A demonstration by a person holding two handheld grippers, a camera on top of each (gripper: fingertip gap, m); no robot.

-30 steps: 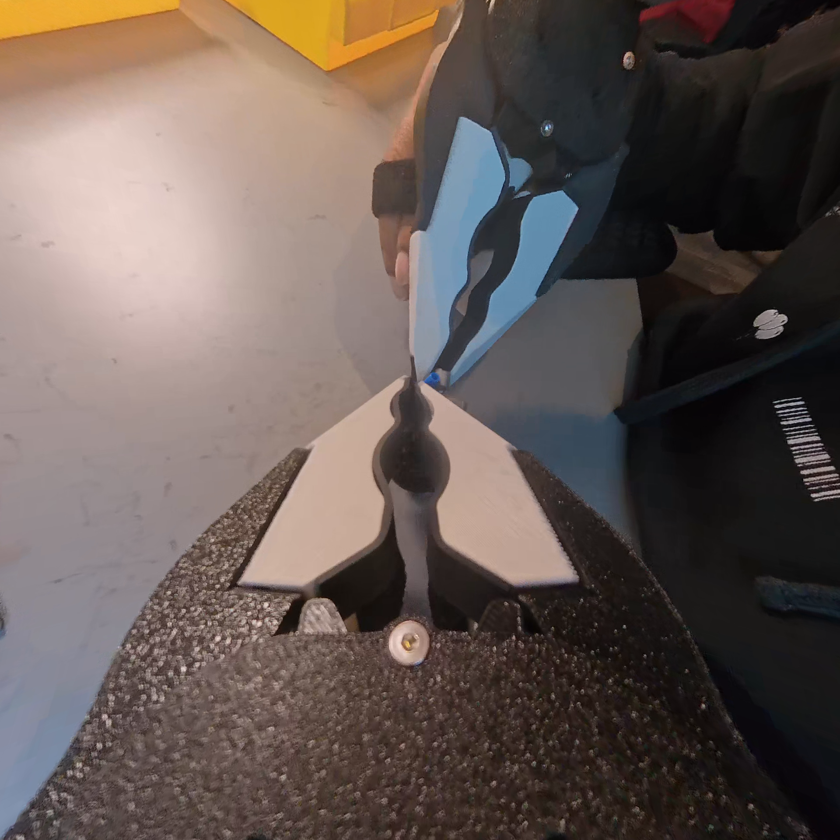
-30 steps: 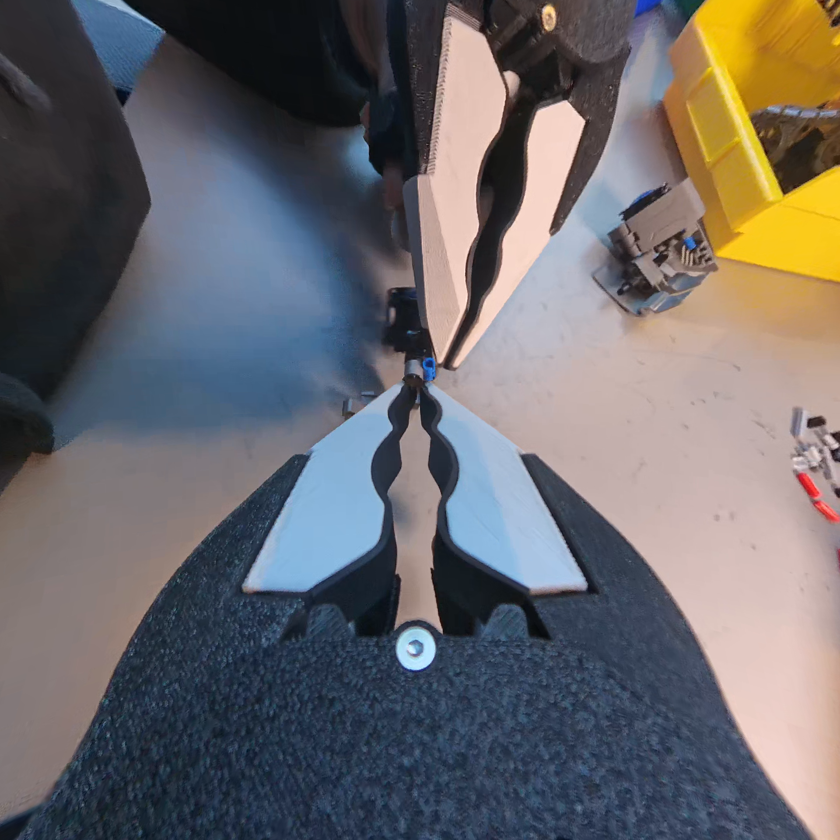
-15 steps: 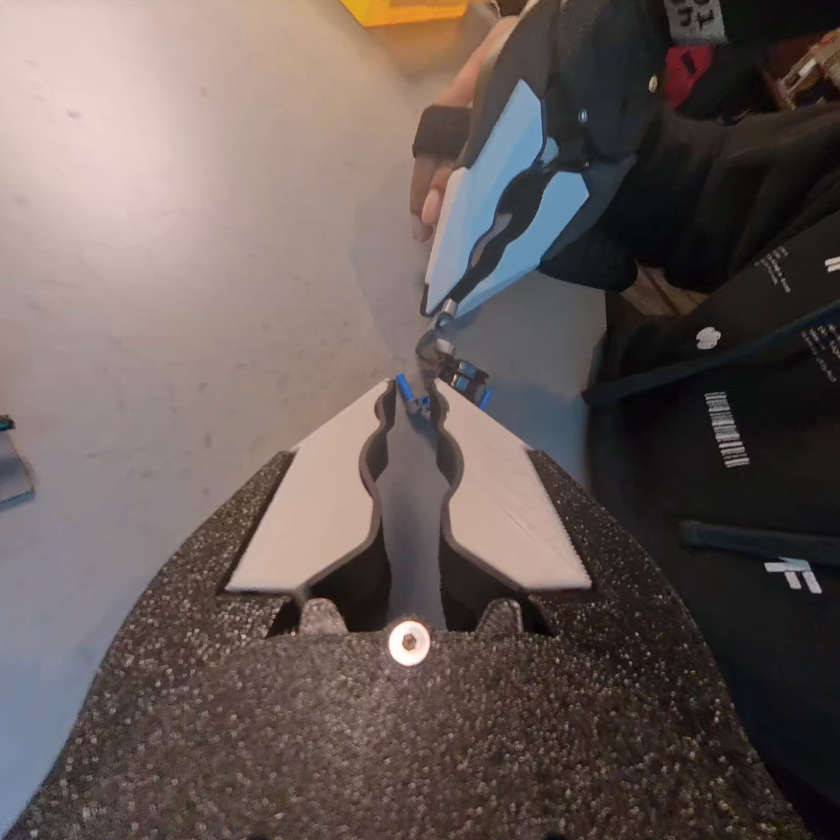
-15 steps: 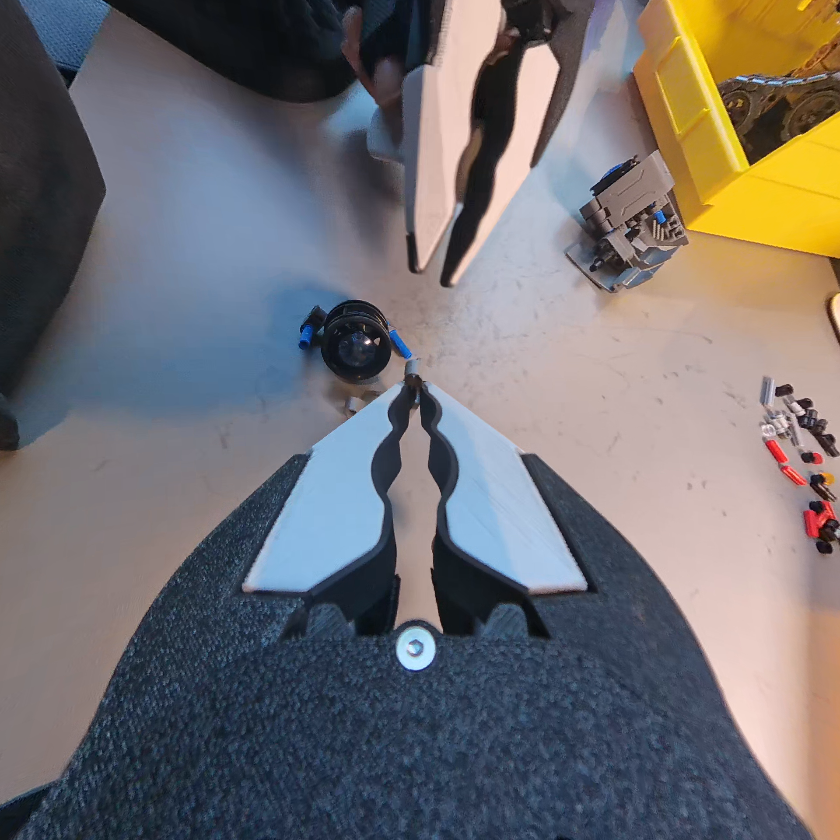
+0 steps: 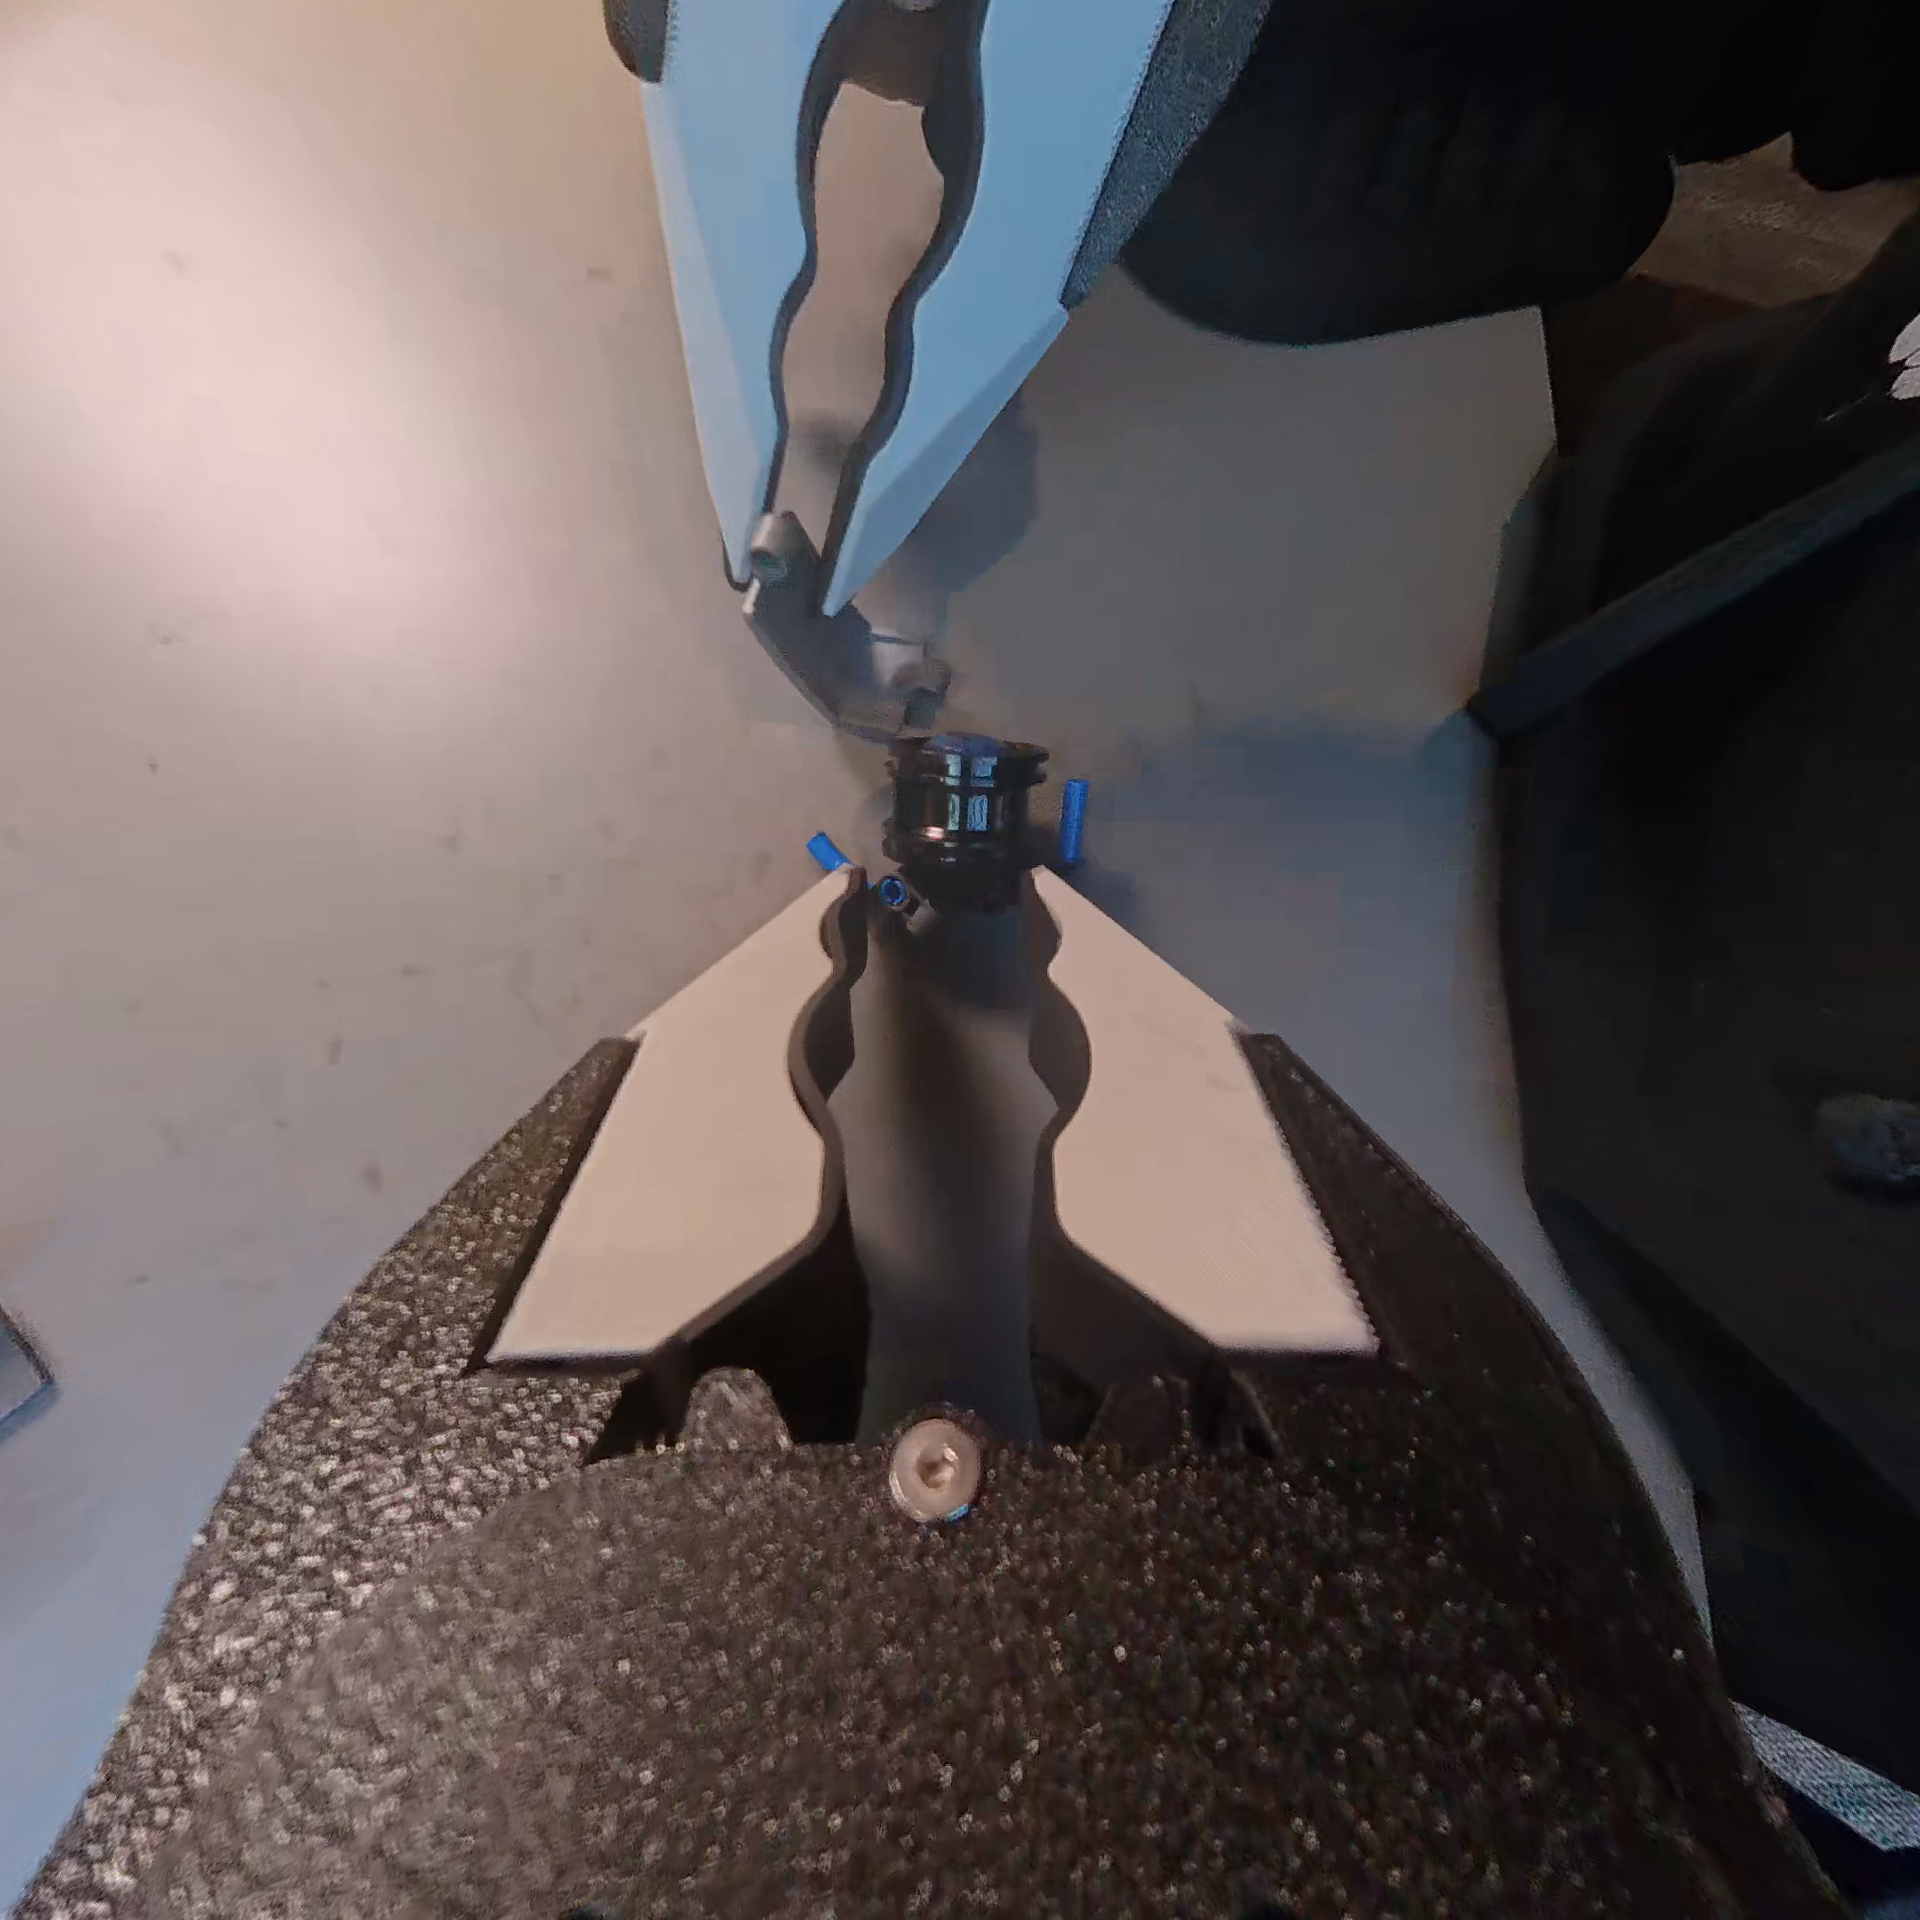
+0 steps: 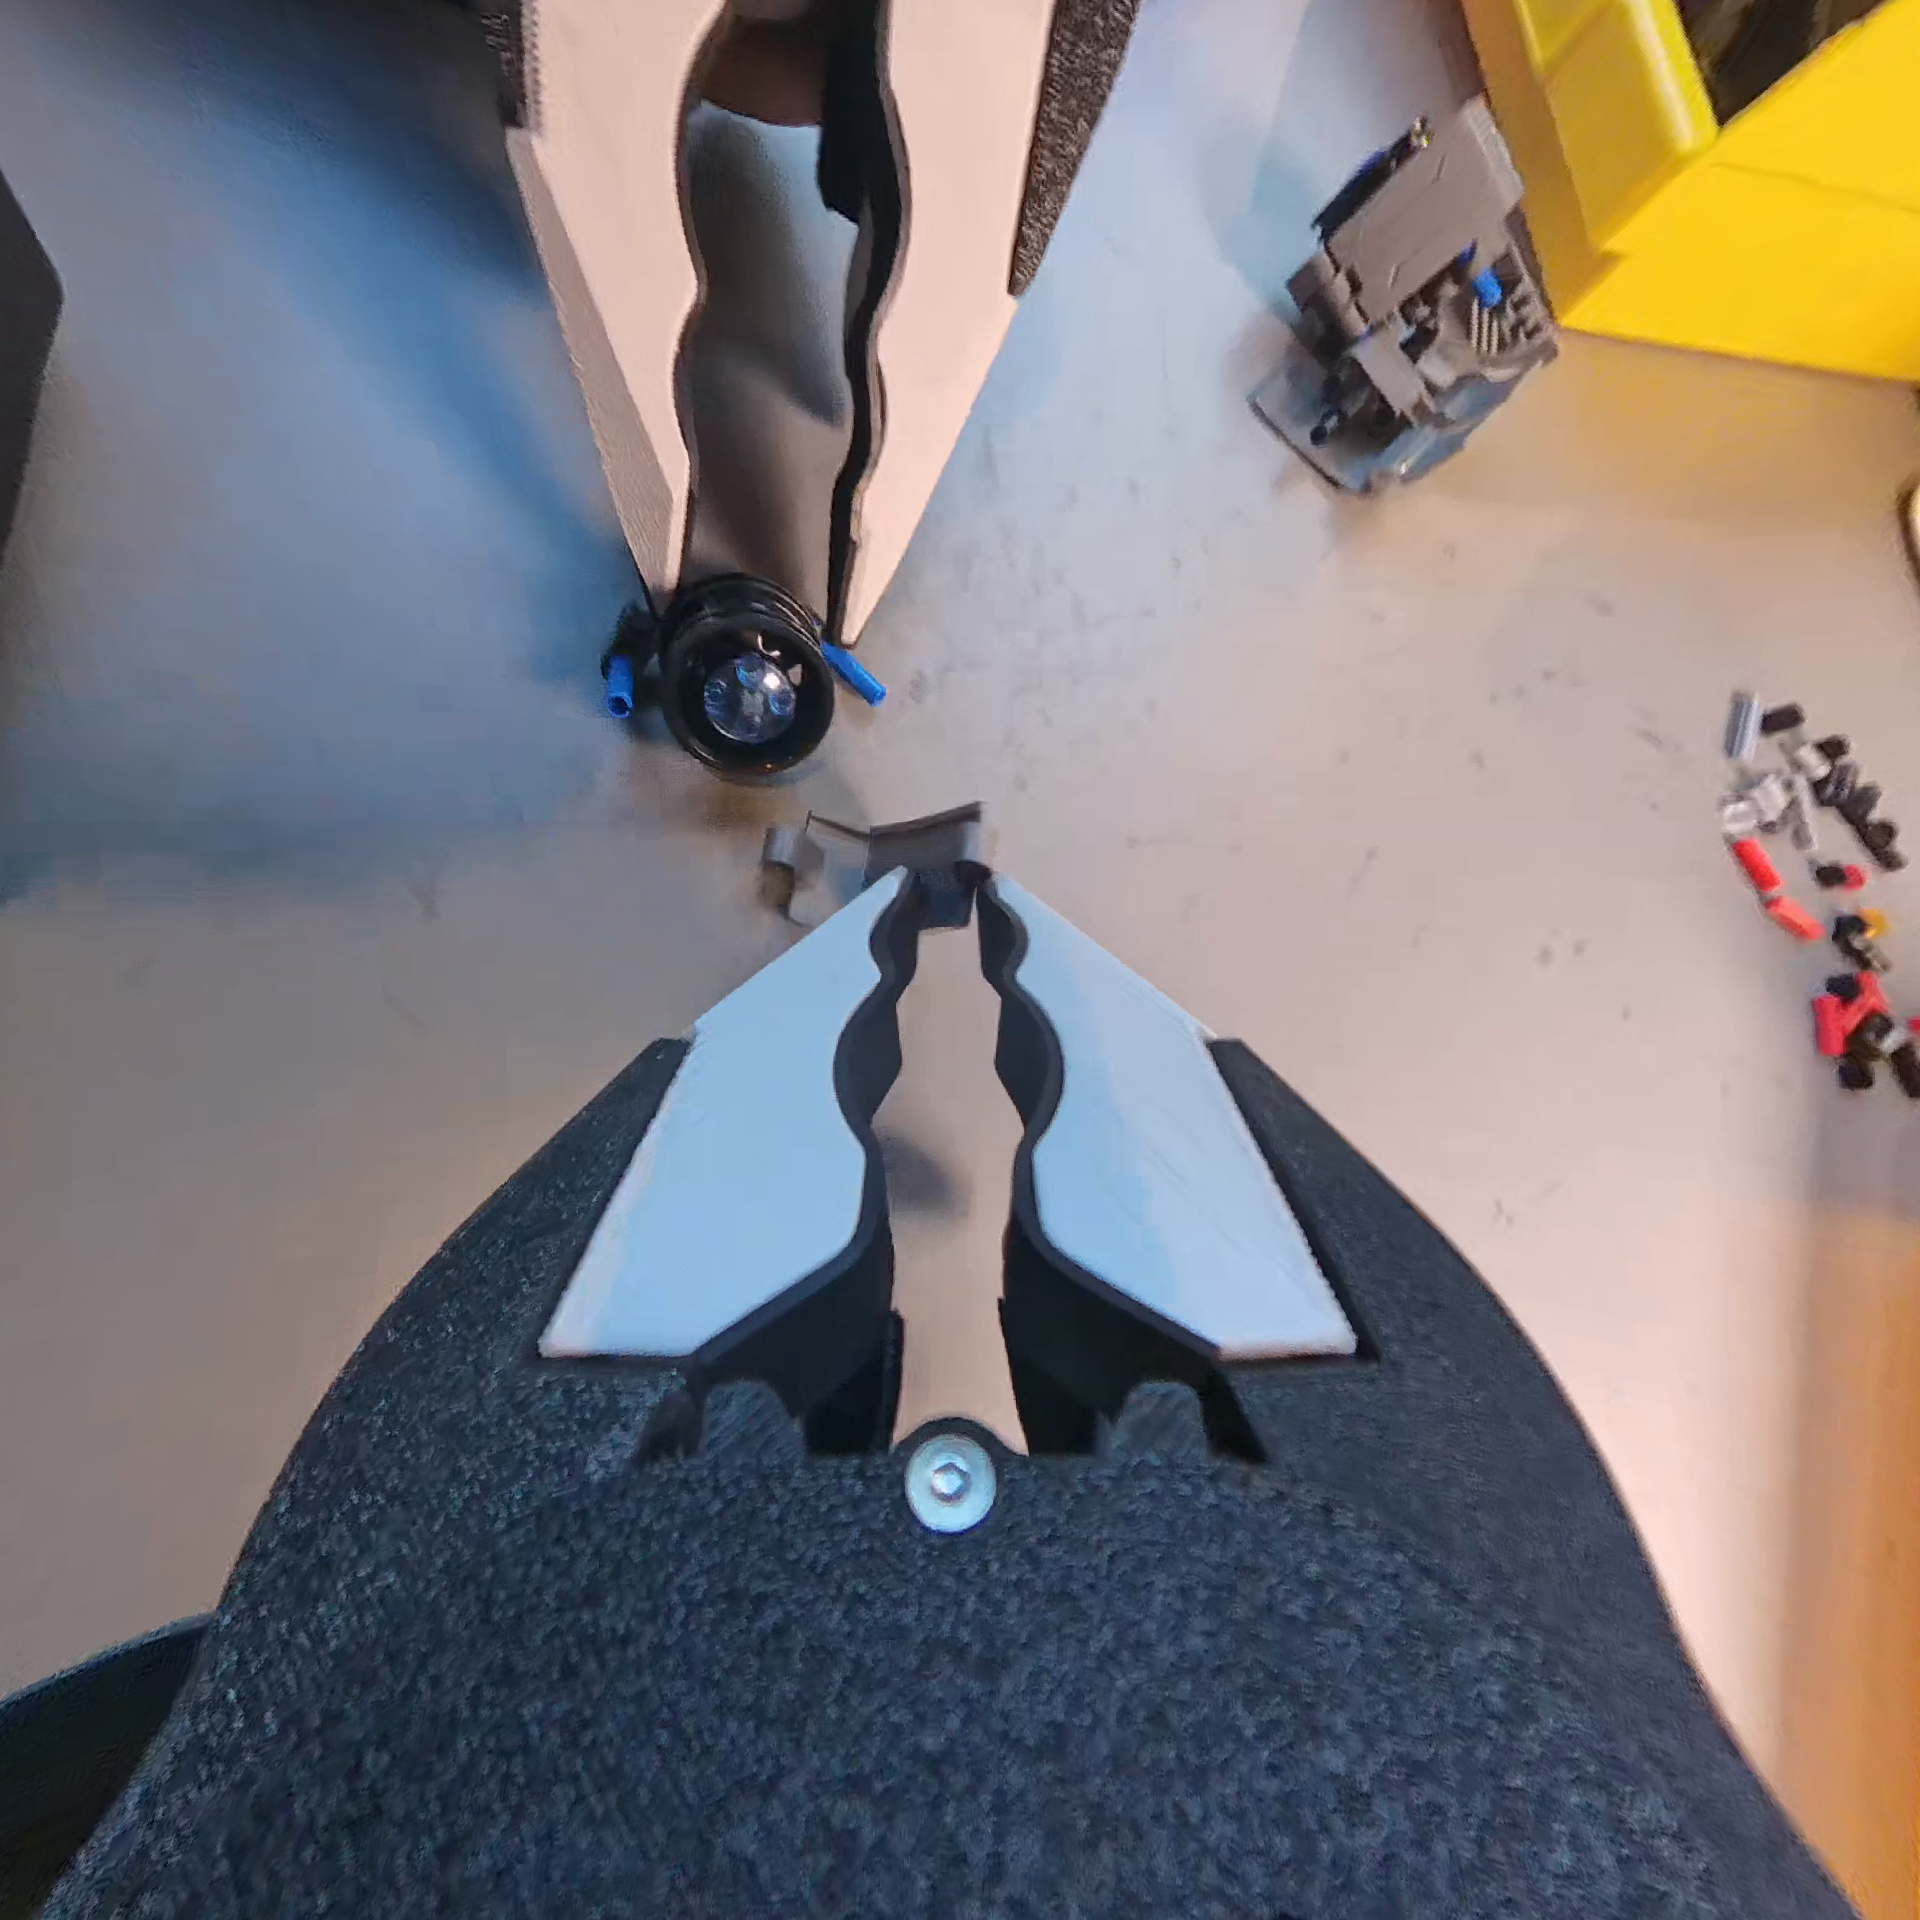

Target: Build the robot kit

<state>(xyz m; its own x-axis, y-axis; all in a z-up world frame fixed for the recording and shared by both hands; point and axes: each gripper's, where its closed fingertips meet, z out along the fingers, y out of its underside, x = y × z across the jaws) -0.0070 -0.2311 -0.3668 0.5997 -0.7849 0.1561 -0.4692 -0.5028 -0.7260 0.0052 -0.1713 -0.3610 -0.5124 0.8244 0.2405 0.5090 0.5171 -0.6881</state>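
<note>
A black round part with blue pins lies on the pale table. My left gripper is open, with its tips on either side of the part, close to it. The right wrist view shows the part between the left gripper's tips. My right gripper is shut on a small grey angled piece, held low over the table just short of the black part. In the left wrist view the right gripper and its grey piece are just beyond the black part.
A yellow bin stands at the far right, with a grey block assembly beside it. Several small red, black and grey parts lie at the right. A person's dark clothing lines the table's right side. The gap from one gripper's tips to the other's is roughly 7 cm.
My left gripper opened wider and let go. The black part went from hanging at my right gripper's tips to lying on the table. My right gripper now holds only the grey piece, apart from it.
</note>
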